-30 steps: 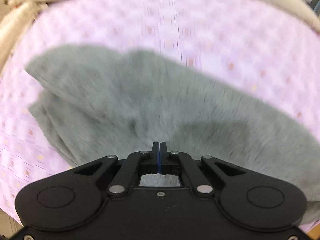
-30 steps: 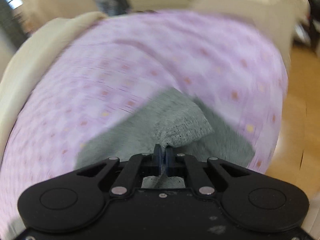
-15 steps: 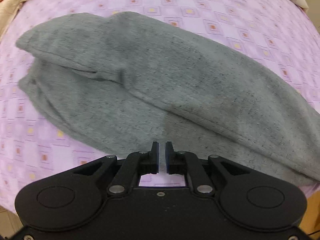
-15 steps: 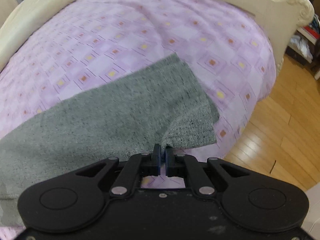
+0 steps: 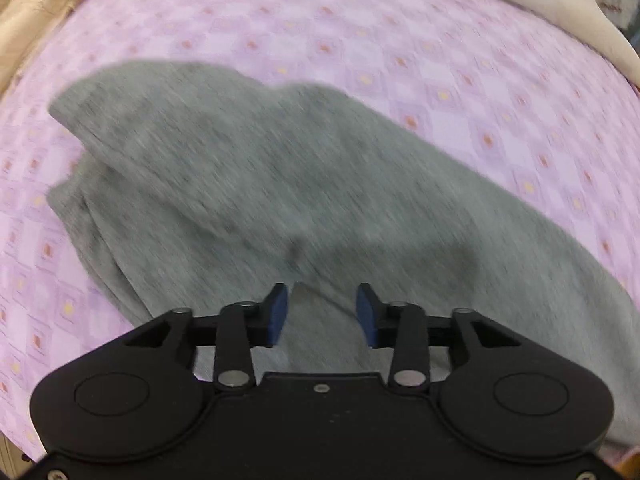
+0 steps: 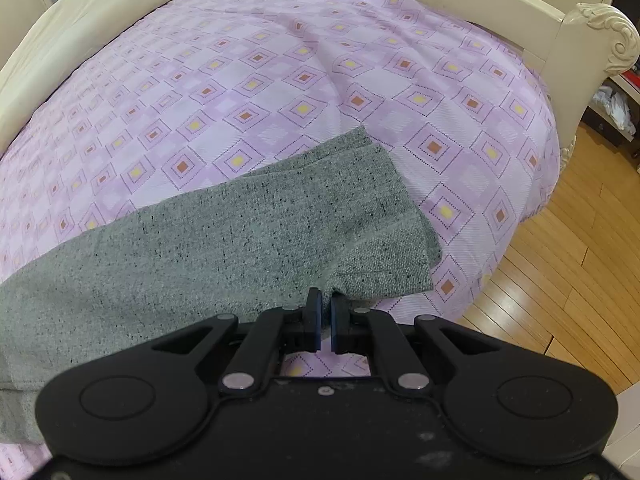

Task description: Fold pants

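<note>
Grey knit pants (image 5: 288, 184) lie folded lengthwise on a purple patterned bedspread (image 5: 400, 40). In the left wrist view the waist end is at the left and the legs run to the lower right. My left gripper (image 5: 322, 312) is open and empty, just above the near edge of the pants. In the right wrist view the leg cuffs (image 6: 384, 248) lie near the bed's corner. My right gripper (image 6: 325, 312) is nearly shut, pinching the near corner of the lower cuff of the pants (image 6: 200, 248).
A cream duvet (image 6: 80, 40) lies along the far side of the bed. A cream carved footboard (image 6: 560, 40) stands at the right. Wooden floor (image 6: 560, 280) lies beyond the bed's near right edge.
My left gripper has let go of the pants, opened wide and moved back over their near edge. My right gripper has stayed pinched on the cuff corner, laid down on the bed.
</note>
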A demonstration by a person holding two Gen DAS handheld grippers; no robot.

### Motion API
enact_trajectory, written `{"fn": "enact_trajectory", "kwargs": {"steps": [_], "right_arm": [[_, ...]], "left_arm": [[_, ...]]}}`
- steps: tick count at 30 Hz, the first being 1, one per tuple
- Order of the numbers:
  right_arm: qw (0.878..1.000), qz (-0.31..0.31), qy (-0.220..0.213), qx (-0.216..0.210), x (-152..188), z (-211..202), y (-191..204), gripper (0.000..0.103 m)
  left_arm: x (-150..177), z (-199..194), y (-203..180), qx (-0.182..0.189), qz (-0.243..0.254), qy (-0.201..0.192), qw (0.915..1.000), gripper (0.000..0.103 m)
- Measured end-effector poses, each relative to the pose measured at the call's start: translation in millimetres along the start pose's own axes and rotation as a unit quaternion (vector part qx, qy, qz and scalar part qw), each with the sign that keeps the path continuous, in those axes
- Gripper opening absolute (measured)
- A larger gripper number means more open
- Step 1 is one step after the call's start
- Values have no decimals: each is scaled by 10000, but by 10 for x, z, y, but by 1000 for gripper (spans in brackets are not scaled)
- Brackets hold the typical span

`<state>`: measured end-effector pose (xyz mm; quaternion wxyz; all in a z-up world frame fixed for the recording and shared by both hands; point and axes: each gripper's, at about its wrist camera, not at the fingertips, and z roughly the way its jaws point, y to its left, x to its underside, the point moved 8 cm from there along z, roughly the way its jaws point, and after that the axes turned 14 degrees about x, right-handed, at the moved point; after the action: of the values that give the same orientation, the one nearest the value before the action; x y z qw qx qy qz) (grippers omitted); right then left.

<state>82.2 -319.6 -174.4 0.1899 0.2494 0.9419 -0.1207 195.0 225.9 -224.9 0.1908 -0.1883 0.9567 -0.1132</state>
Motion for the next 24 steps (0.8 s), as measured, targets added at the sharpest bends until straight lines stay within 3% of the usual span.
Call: {"fn": "enact_trajectory", "kwargs": {"steps": [8,14,15,16,18,24], "right_arm": [[9999,-37,61,135,-24,22,52,5],[9996,-47,150,219,-19,55,51,5],[9996,-34,165,229,-19,58,50,5],[9995,-32,179,241,-19,62,51,5],[9995,-53,185,255,-25,62,54,5],[9997,-111,-139,186,-195,-143,70,5]], "left_arm": [[-211,114,389,-25,-476,-147,9988,55],[-333,301,501,251,-1001,-65,9946,55],[-360,332,510,267,-1090,-74,9937,51],[-389,324,513,309,-1154,-201,9926,31],[-446,266,473,456,-1269,-377,9901,19],[-706,-368,150,432,-608,-801,9940,16]]}}
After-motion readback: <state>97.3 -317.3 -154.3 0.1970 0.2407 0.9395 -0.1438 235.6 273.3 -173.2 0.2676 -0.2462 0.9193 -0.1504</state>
